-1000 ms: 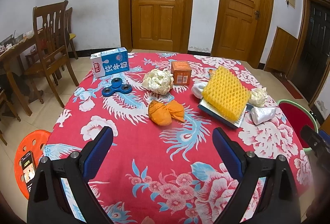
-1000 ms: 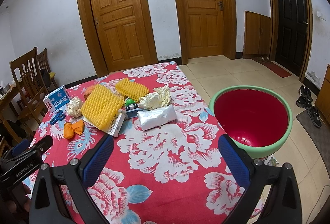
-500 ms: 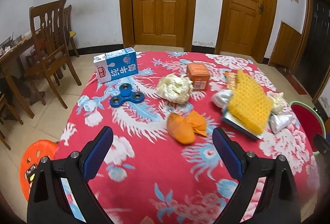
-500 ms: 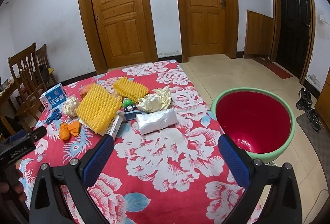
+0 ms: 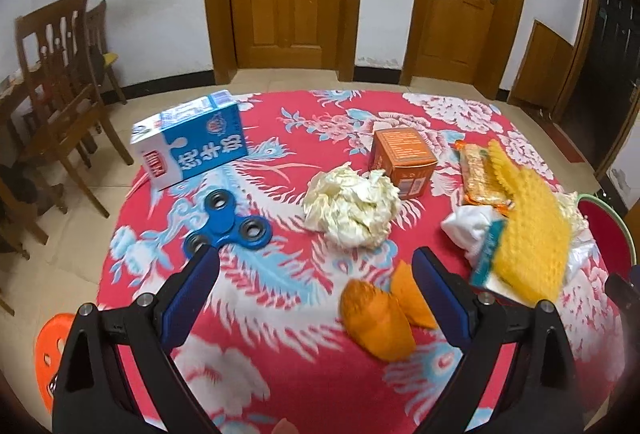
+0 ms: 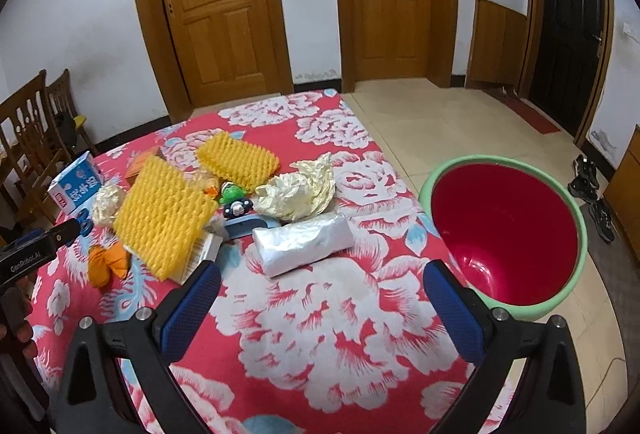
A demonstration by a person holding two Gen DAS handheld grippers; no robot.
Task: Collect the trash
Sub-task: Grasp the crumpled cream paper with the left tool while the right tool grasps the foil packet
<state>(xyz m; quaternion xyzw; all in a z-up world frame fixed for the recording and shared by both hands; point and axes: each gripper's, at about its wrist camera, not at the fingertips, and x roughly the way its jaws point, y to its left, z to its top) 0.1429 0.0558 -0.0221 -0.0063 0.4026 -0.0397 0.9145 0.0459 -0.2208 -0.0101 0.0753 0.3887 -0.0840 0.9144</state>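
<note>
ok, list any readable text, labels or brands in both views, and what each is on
"GenRobot.AI": white lettering on the side of the left tongs, seen in the right wrist view.
"纯牛奶": large white characters on the blue milk carton; blurred, so this reading is likely rather than sure.
Red label on the milk carton's end: too blurred to read.
Orange box: print on top and a barcode label, too small to read.
Snack wrapper: print unreadable.

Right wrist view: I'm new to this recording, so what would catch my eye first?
The red bin with its green rim, standing on the floor just off the table's right edge. Next, the two yellow foam nets amid the clutter on the flowered tablecloth, and the silver packet lying nearest the open right hand-held gripper.
</note>
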